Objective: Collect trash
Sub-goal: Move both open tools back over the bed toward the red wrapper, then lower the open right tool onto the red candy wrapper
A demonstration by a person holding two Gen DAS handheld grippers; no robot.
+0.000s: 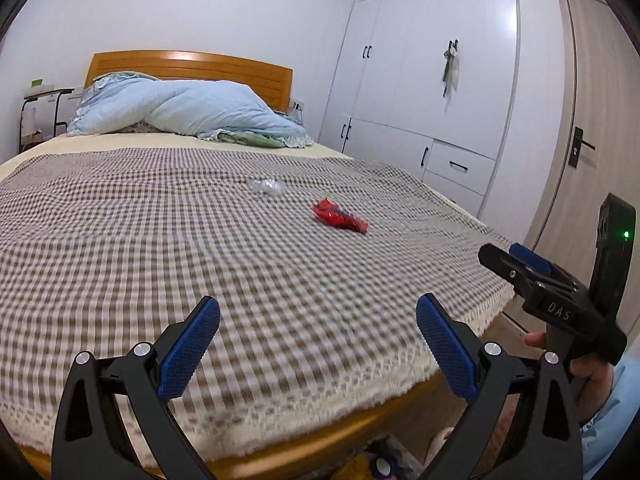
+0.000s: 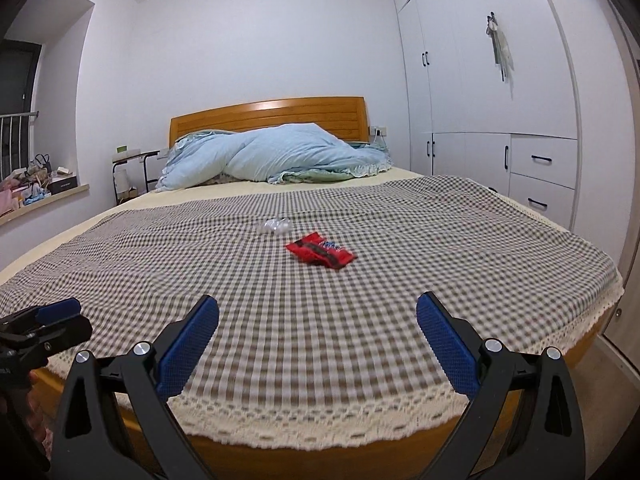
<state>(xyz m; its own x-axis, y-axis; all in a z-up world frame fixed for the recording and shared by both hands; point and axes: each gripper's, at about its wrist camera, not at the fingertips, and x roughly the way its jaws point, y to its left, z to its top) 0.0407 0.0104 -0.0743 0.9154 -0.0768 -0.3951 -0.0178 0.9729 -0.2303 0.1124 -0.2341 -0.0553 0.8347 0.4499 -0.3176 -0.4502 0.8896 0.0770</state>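
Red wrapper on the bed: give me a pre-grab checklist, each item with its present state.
1. Red wrapper unobstructed on the checked blanket: ok.
2. Clear plastic scrap apart from the wrapper: ok.
3. Right gripper open and empty: ok.
4. Left gripper open and empty: ok.
5. Either gripper at the wrapper: not ok, both near the foot of the bed.
6. Trash container located: cannot tell.
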